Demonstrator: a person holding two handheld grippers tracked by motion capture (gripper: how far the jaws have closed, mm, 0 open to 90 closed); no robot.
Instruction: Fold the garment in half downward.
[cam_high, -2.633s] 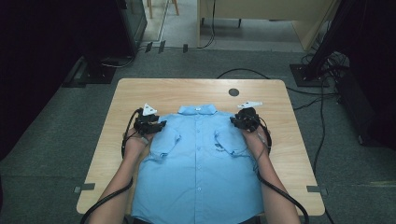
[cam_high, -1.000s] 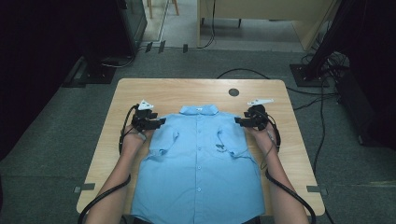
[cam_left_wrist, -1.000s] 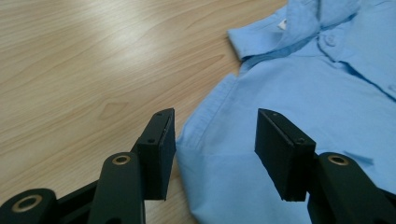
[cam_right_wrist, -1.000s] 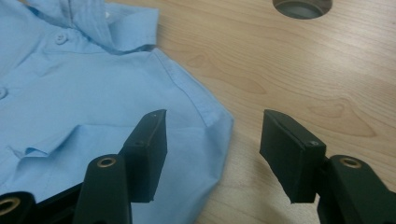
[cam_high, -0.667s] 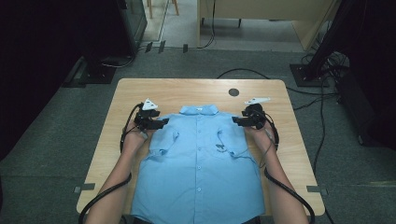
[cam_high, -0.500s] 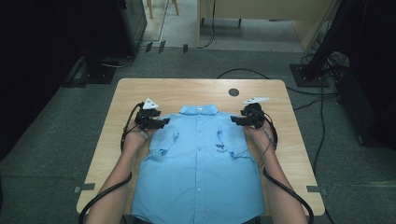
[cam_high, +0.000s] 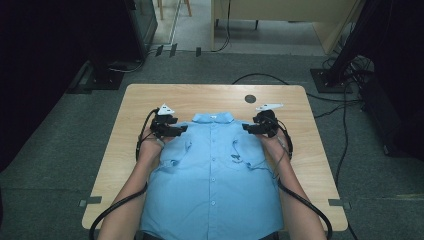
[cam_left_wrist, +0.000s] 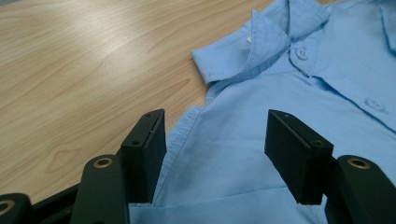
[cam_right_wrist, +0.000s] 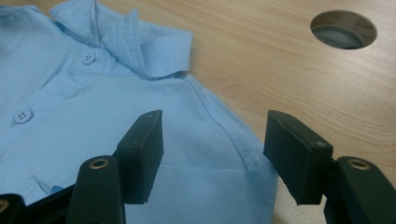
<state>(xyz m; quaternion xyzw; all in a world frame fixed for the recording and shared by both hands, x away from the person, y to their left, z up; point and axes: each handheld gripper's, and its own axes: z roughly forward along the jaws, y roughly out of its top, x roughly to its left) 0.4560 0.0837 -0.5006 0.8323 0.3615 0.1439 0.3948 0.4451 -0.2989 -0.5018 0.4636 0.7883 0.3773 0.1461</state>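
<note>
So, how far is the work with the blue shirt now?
Looks done: the blue shirt lies buttoned and face up on the table, both sleeves folded in over the front. In hand: the left tongs and right tongs sit at the shoulders; their jaws have just been opening, with shirt cloth beneath them but not pinched. Left: probably folding the body upward; the hem hangs over the near edge.

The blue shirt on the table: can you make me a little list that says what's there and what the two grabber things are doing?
shirt: blue shirt, buttoned, lying flat, collar at the far end
table: wooden table with a round hole beyond the collar
left gripper: at one shoulder of the shirt, fingers apart, have just been opening, nothing pinched
right gripper: at the other shoulder, fingers apart over the shoulder edge
cables: one trails from each gripper along the forearms
</note>
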